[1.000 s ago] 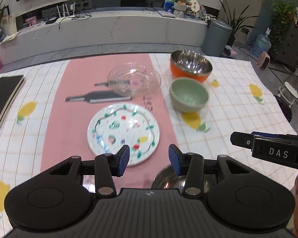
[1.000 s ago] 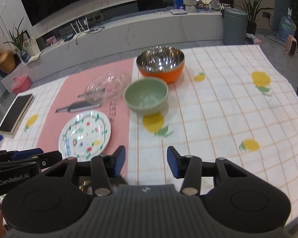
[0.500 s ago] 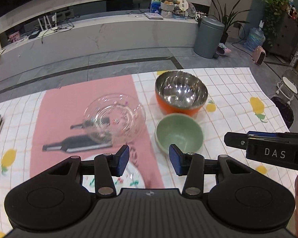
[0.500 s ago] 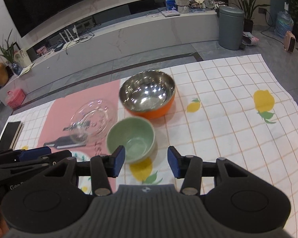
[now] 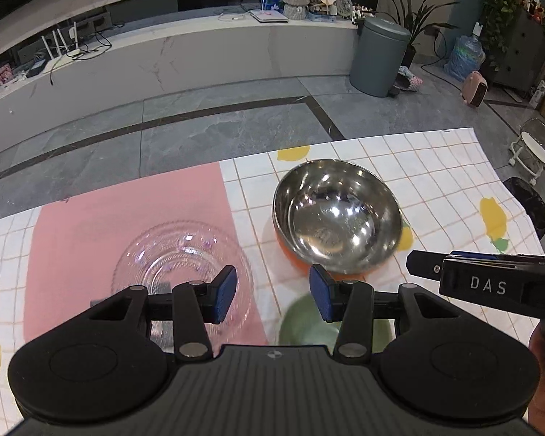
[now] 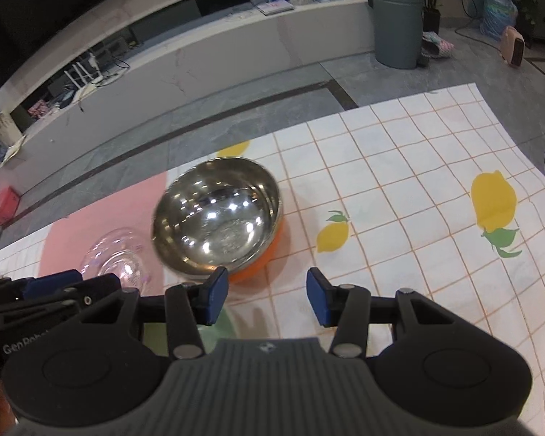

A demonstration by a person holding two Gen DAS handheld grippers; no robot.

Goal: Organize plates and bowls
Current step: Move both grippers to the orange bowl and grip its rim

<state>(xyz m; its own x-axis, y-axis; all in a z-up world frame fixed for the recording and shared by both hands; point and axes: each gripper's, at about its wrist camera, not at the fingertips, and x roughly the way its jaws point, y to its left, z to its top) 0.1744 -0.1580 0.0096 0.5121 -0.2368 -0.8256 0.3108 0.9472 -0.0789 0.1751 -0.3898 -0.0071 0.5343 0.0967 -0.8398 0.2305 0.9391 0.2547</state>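
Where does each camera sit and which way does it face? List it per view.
Left wrist: on the left gripper, facing forward over the glass plate and steel bowl; the right gripper shows at right.
Right wrist: on the right gripper, facing the same bowl; the left gripper shows at left.
Shared: steel bowl, glass plate, tablecloth.

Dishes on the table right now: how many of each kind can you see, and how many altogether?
Bowls: 2, the steel bowl with the orange outside and the green bowl, partly hidden behind the left gripper.
Glass plates: 1, the clear glass plate on the pink runner.
Total: 3 dishes in view.
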